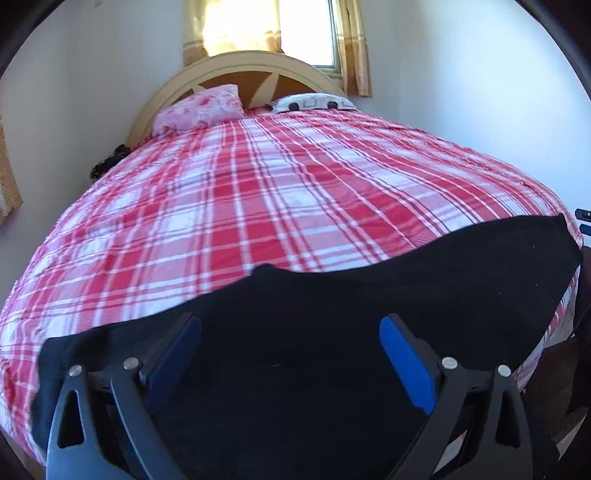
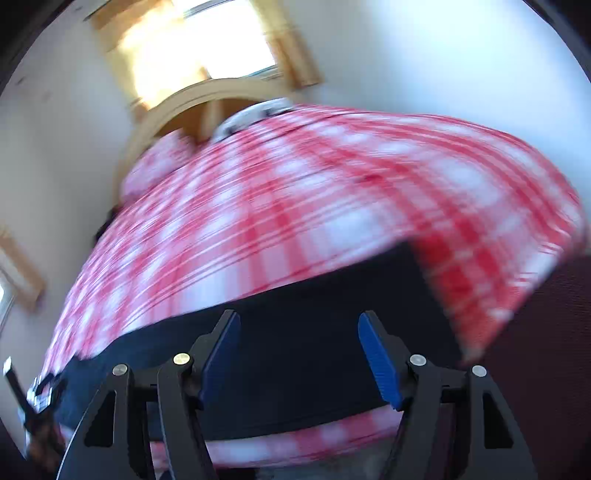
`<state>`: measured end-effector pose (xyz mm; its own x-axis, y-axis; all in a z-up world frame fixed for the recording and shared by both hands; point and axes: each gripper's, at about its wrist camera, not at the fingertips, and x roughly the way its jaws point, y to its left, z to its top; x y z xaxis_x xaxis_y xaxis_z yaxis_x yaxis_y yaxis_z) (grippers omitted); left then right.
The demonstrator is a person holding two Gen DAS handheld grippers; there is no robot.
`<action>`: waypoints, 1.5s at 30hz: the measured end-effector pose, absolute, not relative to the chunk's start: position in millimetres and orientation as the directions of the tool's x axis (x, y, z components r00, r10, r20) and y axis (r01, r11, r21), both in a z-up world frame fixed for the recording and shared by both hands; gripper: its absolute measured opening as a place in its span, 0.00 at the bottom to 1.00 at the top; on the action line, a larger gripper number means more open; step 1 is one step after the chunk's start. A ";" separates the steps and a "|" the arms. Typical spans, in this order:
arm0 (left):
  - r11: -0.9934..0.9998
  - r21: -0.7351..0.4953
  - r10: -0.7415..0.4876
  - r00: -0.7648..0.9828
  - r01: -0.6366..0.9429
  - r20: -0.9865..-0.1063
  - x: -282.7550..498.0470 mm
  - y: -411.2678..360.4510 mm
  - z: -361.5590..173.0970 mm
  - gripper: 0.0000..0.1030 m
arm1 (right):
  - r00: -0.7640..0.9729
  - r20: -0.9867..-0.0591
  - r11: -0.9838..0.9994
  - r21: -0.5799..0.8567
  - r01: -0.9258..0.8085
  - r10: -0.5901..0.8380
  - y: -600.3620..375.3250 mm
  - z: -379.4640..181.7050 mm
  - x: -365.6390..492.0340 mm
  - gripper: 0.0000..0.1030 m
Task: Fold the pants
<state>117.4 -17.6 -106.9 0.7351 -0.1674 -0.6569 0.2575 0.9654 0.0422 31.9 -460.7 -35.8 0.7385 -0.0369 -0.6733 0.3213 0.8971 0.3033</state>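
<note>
In the left wrist view, the left edge shows a bare wall, then a bed in a red-and-white plaid sheet fills the middle. At upper left centre lies a pink pillow, beside it a white patterned pillow, both against a tan arched headboard; a curtained window sits at the top. The black pants stretch across the lower frame along the near bed edge, from lower left to the right edge. The left gripper hangs over them, jaws spread wide, nothing between the pads.

The right wrist view is blurred. The pants lie as a dark band across the lower middle. The right gripper is above them, jaws apart, pinching nothing.
</note>
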 end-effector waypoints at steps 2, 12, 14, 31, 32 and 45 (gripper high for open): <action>0.964 0.032 -0.176 0.727 0.263 -0.664 120.8 -28.3 -113.5 0.97 | 0.739 -0.671 0.887 0.303 0.349 -0.062 -485.7 -36.7 27.2 0.66; 0.978 0.016 -0.141 0.719 0.207 -0.681 116.1 -33.1 -129.4 0.97 | 0.660 -0.747 0.867 0.274 0.415 -0.080 -542.6 -66.8 31.8 0.66; 0.978 0.015 -0.142 0.719 0.207 -0.680 114.4 -34.6 -129.8 0.97 | 0.648 -0.753 0.873 0.236 0.427 -0.114 -543.5 -68.8 31.2 0.66; 0.978 0.020 -0.138 0.722 0.206 -0.678 110.8 -36.5 -132.1 0.99 | 0.645 -0.763 0.859 0.294 0.419 -0.053 -551.0 -92.2 37.5 0.66; 0.978 0.019 -0.138 0.721 0.206 -0.679 110.8 -36.5 -132.1 0.99 | 0.645 -0.763 0.860 0.293 0.417 -0.052 -551.3 -92.4 37.7 0.65; 0.977 0.014 -0.146 0.721 0.211 -0.678 110.3 -35.1 -133.2 0.99 | 0.664 -0.746 0.878 0.345 0.331 0.043 -545.9 -88.9 42.1 0.26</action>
